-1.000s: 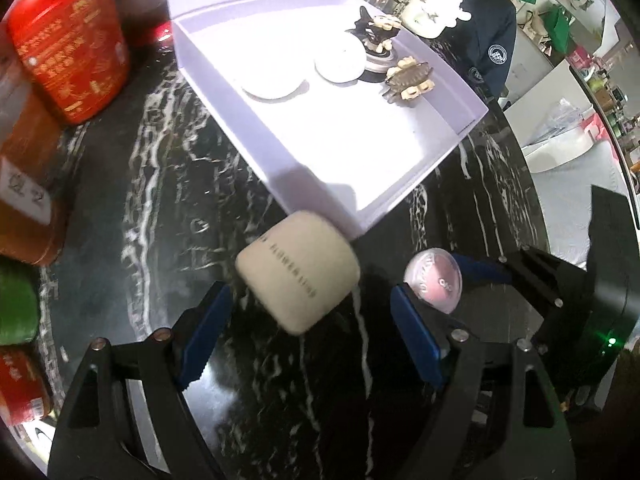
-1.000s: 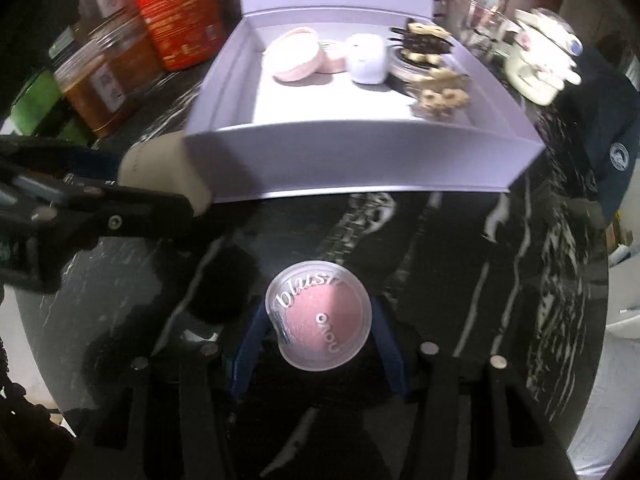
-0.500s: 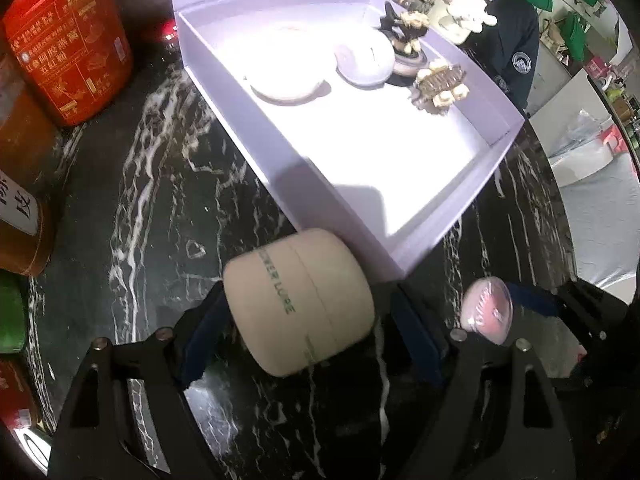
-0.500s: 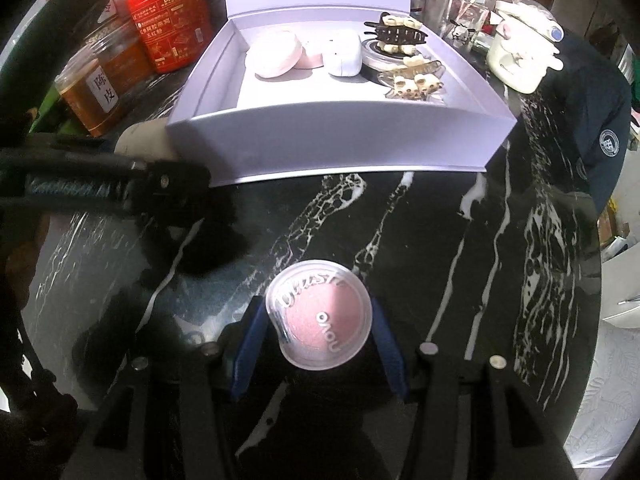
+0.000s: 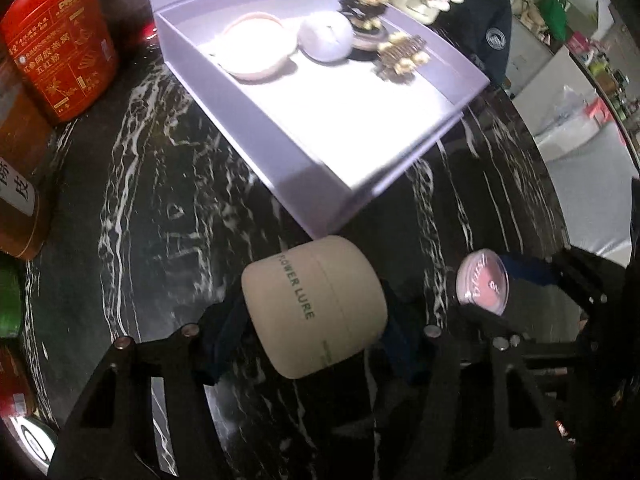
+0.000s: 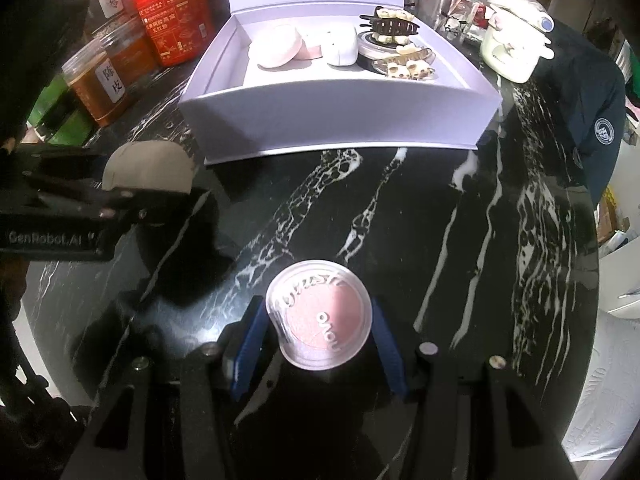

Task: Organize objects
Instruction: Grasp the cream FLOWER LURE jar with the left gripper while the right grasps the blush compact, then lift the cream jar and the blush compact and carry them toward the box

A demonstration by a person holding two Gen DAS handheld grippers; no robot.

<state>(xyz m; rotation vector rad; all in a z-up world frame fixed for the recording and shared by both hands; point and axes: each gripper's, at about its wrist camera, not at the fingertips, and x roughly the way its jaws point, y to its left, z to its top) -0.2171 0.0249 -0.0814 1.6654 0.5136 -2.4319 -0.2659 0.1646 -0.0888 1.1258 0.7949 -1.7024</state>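
1. Cream jar [image 5: 316, 306], lying on its side on the black marble table [image 5: 132, 200] just in front of the near corner of the lavender box [image 5: 280, 168], sits between the blue pads of my left gripper [image 5: 310, 340]. The jaws are closing on it. I think both pads now touch its sides, but the right pad is mostly hidden behind the jar, so I hold that loosely.
2. My worry is the jar's rounded, smooth wall: with the pads biting low on the curve, it could squirt forward toward the box as the squeeze tightens.
3. If I lift before the grip is firm, the jar may roll out and drop on the marble.
4. Blush compact [image 6: 320, 316] is clamped flat between the pads of my right gripper [image 6: 318, 326], near me and to the right of the jar. Its clear lid is slick and shallow, so a tilt on the way over could let it slide out.
5. Both grippers work close together, and a careless swing could knock them.
6. The box wall stands tall at the near side. Carrying either piece in too low would clip the rim and shove the box into the hair clips [image 6: 400, 40] and round pads [image 6: 276, 50] at its far end.
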